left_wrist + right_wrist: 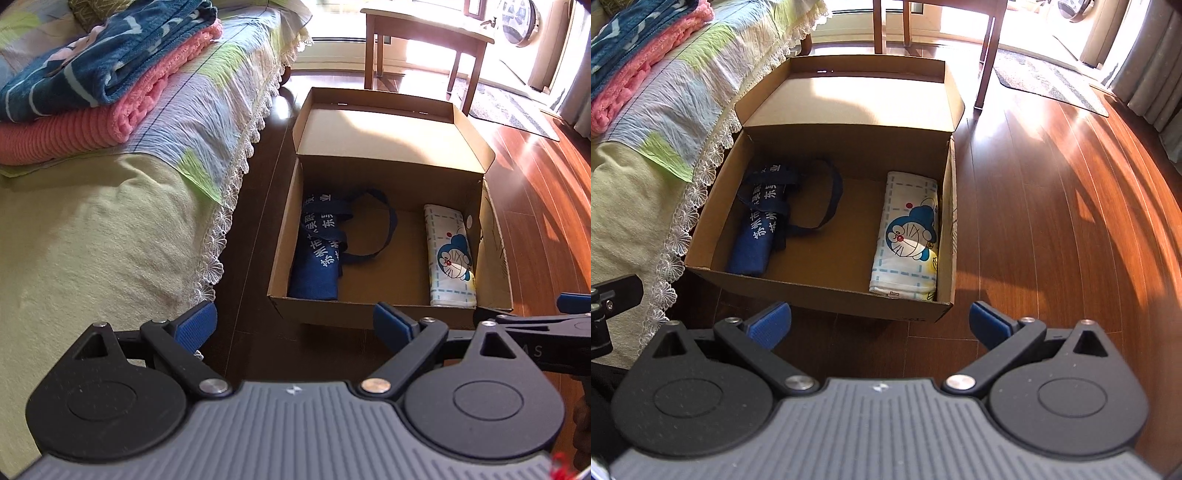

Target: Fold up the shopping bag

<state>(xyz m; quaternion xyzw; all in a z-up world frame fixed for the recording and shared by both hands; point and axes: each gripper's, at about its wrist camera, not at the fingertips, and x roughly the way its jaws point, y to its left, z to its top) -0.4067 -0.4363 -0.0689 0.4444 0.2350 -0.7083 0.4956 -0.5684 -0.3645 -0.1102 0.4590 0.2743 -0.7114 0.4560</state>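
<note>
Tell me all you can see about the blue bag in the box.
The blue bag is dark blue cloth printed with white characters. It lies folded into a narrow bundle along the left wall of the open cardboard box, resting on the box floor. Its two strap handles are loose: one lies across the bundle, the other loops out toward the middle of the floor. It lies apart from the white cartoon bag at the right wall. Neither gripper touches it.

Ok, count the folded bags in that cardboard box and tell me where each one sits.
2. The blue bag lies along the box's left wall, its handle loop spread toward the middle. The white cartoon-print bag lies against the right wall. Nothing else shows on the box floor.
</note>
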